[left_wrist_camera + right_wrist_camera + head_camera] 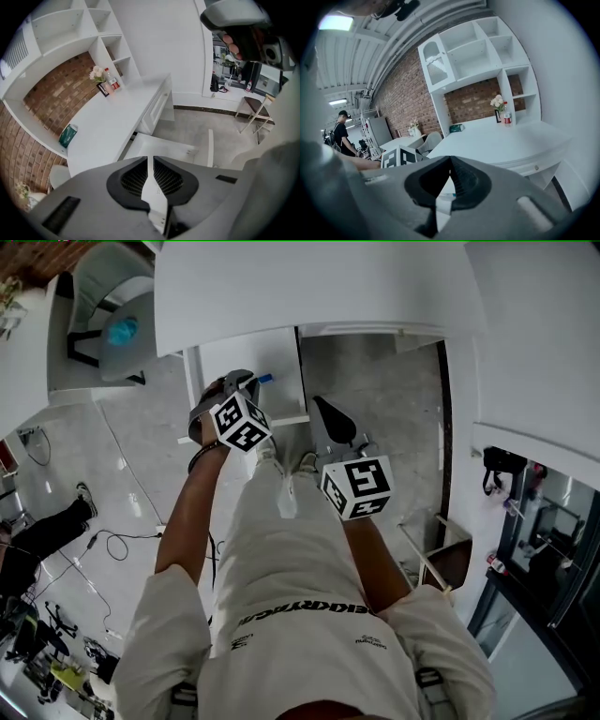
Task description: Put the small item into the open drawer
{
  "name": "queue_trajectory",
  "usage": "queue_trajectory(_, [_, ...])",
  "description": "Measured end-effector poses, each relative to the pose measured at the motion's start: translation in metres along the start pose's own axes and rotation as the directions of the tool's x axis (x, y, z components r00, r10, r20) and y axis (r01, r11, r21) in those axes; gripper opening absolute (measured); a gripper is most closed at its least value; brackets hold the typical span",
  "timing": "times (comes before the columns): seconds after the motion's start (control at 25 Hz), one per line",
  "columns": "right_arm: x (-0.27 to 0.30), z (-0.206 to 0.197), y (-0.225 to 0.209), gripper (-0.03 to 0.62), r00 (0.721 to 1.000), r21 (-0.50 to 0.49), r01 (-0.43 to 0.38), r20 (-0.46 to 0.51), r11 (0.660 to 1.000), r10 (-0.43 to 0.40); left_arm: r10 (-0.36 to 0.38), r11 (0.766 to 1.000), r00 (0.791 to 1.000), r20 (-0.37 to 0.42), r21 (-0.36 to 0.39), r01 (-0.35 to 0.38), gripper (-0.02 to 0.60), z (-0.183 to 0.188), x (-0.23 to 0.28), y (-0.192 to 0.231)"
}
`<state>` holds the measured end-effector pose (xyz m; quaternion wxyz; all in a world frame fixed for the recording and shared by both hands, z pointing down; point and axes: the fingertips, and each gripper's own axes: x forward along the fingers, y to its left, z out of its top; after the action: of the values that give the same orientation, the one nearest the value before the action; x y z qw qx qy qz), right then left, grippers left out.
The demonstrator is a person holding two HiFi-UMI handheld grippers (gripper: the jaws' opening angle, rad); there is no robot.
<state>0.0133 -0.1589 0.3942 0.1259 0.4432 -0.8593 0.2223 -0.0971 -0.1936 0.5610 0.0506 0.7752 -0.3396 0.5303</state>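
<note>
One small item (266, 379) beside left gripper (242, 380)

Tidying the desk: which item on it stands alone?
The green box, alone at one end; the flowers, bottle and frame cluster at the other, beside the shelves.

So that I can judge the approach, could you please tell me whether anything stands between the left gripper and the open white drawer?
Nothing visible does. The left gripper points down at the open white drawer, and the drawer's white inside shows just past its jaws, with no object in between.
</note>
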Motion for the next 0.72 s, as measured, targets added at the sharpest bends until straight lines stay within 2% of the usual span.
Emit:
queue_trajectory(0.2, [-0.006,0.024,0.011,-0.002,1.000,-0.035,-0.008,0.026,0.999,0.009,0.043,0.996,0.998,0.040,-0.085,-0.040,-0.002,0.009,-0.032,0.009])
queue_trajectory(0.44, [-0.024,0.046,0.016,-0.002,0.998,-0.038,0.011,0.066,0.999,-0.008,0.087,0.982,0.991,0.102,-0.177,-0.068,-0.003,0.030,-0.075,0.007])
queue_trajectory(0.72, [-0.039,0.065,0.026,-0.002,0.995,-0.051,0.023,0.094,0.998,-0.018,0.155,0.944,0.962,0.223,-0.319,-0.078,-0.003,0.051,-0.130,0.011])
